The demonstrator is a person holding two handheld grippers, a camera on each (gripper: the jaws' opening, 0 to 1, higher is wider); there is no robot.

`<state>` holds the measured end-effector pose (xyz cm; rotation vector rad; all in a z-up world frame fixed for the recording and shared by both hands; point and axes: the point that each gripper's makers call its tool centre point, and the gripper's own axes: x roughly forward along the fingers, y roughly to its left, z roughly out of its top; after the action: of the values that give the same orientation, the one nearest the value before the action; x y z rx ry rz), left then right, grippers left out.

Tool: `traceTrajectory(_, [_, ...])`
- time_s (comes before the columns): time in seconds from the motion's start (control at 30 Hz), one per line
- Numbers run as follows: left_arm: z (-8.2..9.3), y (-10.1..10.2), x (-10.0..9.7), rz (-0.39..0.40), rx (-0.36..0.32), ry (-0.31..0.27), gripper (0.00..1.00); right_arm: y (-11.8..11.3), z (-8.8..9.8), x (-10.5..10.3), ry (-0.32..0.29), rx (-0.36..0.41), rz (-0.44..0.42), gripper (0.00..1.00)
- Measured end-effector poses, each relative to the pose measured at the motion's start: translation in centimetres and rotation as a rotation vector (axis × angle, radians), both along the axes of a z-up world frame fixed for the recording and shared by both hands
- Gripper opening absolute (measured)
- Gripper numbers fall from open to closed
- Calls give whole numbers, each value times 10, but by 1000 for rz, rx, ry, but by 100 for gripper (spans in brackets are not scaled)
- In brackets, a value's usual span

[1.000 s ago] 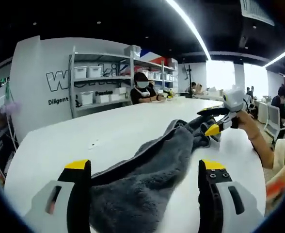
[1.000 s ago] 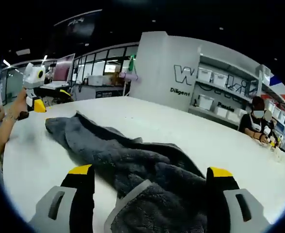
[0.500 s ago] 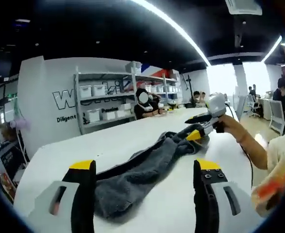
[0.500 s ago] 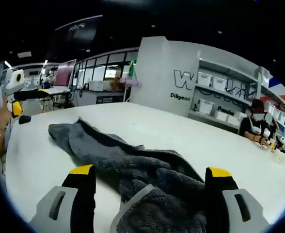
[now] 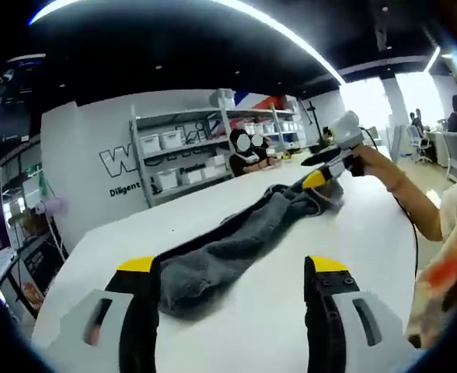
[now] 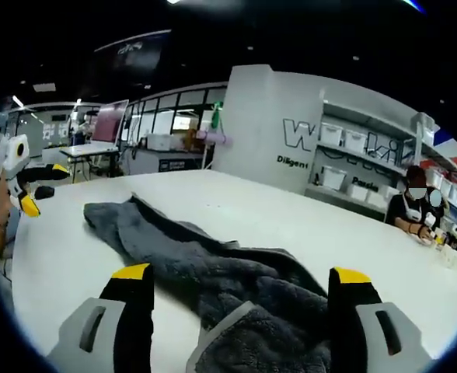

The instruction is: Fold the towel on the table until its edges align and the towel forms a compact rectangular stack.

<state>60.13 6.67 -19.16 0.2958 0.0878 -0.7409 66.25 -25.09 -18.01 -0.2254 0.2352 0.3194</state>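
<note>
The white table (image 5: 236,311) carries a grey towel (image 6: 213,268) stretched out in a rumpled strip. The right gripper (image 6: 240,281) has its jaws apart over one bunched end; the left gripper (image 5: 228,272) stands spread near the other.

White table (image 6: 306,225) carries a towel (image 6: 213,268) (grey, rumpled).

Shelving (image 5: 183,145) with white bins against lettered wall (image 6: 271,124); seated person (image 6: 409,210) at far table edge.

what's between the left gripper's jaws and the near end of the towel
Only bare white table; in the left gripper view the left gripper sits back from the grey towel.
</note>
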Motion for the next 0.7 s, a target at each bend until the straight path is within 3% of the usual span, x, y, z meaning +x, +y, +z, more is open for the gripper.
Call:
traceTrajectory(0.2, [-14,18,18,89,30,-3,64,4,-1,1,2,-16,3,94])
traceTrajectory(0.23, [-22,21,22,94,79,25,62,5,-2,0,4,-22,4,94])
traceTrajectory(0.3, [-32,26,27,116,98,65,62,6,-3,1,11,-20,10,94])
traceTrajectory(0.57, [-50,16,30,128,88,111,56,3,-2,-1,10,-3,10,93])
traceTrajectory(0.7, [-52,17,47,134,67,127,49,2,-1,0,8,1,15,92])
